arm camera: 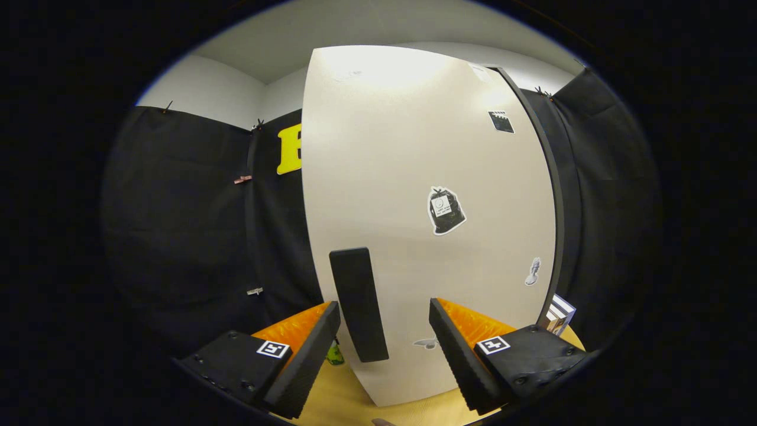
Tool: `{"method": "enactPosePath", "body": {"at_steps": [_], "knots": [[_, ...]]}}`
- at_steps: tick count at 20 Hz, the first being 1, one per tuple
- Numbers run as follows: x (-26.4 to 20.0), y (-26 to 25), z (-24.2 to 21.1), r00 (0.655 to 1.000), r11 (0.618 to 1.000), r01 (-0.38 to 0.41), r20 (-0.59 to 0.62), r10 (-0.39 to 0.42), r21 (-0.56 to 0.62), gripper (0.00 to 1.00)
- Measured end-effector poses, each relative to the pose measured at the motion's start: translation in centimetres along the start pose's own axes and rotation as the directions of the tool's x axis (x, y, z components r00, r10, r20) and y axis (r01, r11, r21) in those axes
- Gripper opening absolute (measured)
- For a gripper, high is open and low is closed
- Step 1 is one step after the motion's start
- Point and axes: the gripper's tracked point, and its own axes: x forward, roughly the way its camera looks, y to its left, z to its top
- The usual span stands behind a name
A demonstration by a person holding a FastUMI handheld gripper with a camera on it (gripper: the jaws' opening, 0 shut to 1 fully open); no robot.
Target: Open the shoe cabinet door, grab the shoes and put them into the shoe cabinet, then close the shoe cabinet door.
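While the fingers were held spread: nothing was gripped.
Gripper (384,355): its jaws were parted wide, one finger (307,361) to the left of the handle and the other to the right, neither pressed on anything.
Handle (358,304): a dark upright bar, slightly tilted, was seen just ahead of the fingers and between them, nearer the left one, mounted low on the door.
Shoe cabinet door (384,177): a pale, tall panel was seen directly ahead, standing on the wooden floor (343,396); whether it was fully closed could not be told.
Stickers: a dark bag-shaped sticker (445,210) was seen on the door above and right of the handle, a small pale one (533,272) near the door's right edge, and a small dark one (501,122) high up.
Striped object (559,313): it was seen on the floor by the door's lower right corner, beyond the right finger.
Green item (335,354): it was partly seen on the floor beside the left finger; its kind could not be told.
Black cloth wall (177,225): it was hung behind the cabinet on both sides, with a white wall (201,89) above it.
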Motion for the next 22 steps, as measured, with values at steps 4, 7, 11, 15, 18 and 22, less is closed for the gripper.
{"method": "enactPosePath", "body": {"at_steps": [4,7,11,15,18,22], "knots": [[-0.1,0.5,0.0,1.000,1.000,0.024,0.015,-0.024,-0.014,0.99],[-0.3,0.5,0.5,0.999,0.999,0.047,0.029,-0.046,-0.027,0.99],[-0.8,-0.1,1.0,0.996,0.996,0.079,0.049,-0.077,-0.040,0.99],[-1.1,-0.4,1.2,0.993,0.993,0.103,0.056,-0.100,-0.051,0.98],[-1.3,-0.6,1.3,0.992,0.992,0.113,0.064,-0.109,-0.062,0.98],[-1.4,-1.0,1.5,0.990,0.990,0.128,0.067,-0.123,-0.067,0.99]]}}
